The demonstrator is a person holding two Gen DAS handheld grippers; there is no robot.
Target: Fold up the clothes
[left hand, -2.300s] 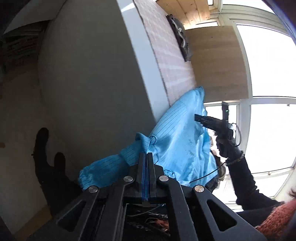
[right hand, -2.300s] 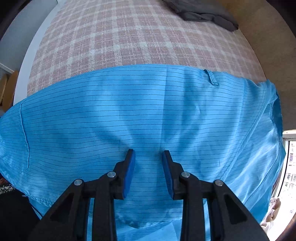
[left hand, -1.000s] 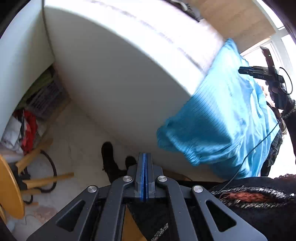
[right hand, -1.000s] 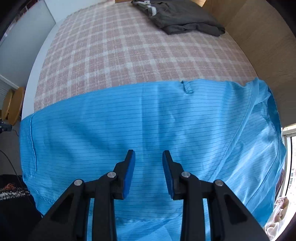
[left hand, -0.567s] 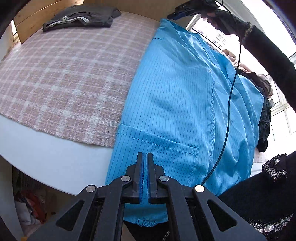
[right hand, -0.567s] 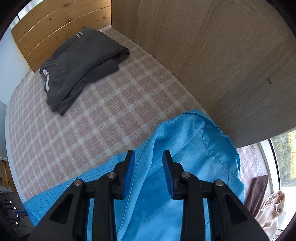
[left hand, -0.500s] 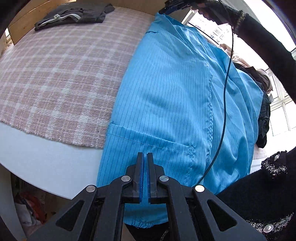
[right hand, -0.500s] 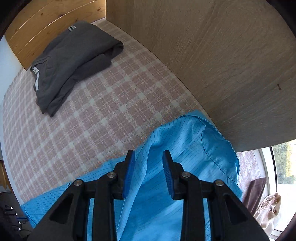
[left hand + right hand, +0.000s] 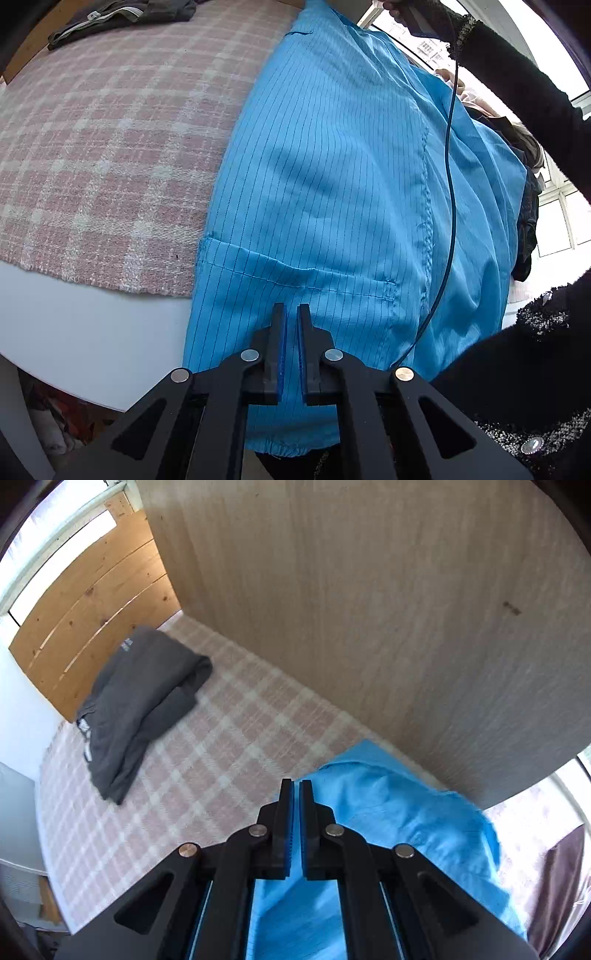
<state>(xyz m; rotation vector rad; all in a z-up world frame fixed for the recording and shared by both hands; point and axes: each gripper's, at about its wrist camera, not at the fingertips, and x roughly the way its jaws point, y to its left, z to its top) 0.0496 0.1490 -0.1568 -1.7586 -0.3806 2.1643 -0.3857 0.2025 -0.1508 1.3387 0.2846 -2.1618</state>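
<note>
A bright blue pinstriped garment (image 9: 332, 166) lies spread over the right part of the plaid bed cover (image 9: 92, 147), its pocket end hanging over the mattress edge. My left gripper (image 9: 292, 314) hovers at the pocket seam, fingers only a narrow gap apart, with nothing gripped. At the far end, my right gripper (image 9: 294, 786) is shut on the garment's (image 9: 388, 812) edge, which runs in under its fingers. A black-sleeved arm (image 9: 517, 81) and a thin cable (image 9: 448, 147) cross above the cloth.
A folded dark grey garment (image 9: 140, 701) lies near the wooden headboard (image 9: 92, 598). A tall wood panel (image 9: 369, 609) borders the bed on the right. The white mattress side (image 9: 92, 332) drops to the floor. Dark clothes (image 9: 528, 221) are piled by the window.
My right gripper went from open to shut on the garment's far edge and tilted up. My left gripper let go earlier, swung over the pocket end, and its fingers have just parted slightly.
</note>
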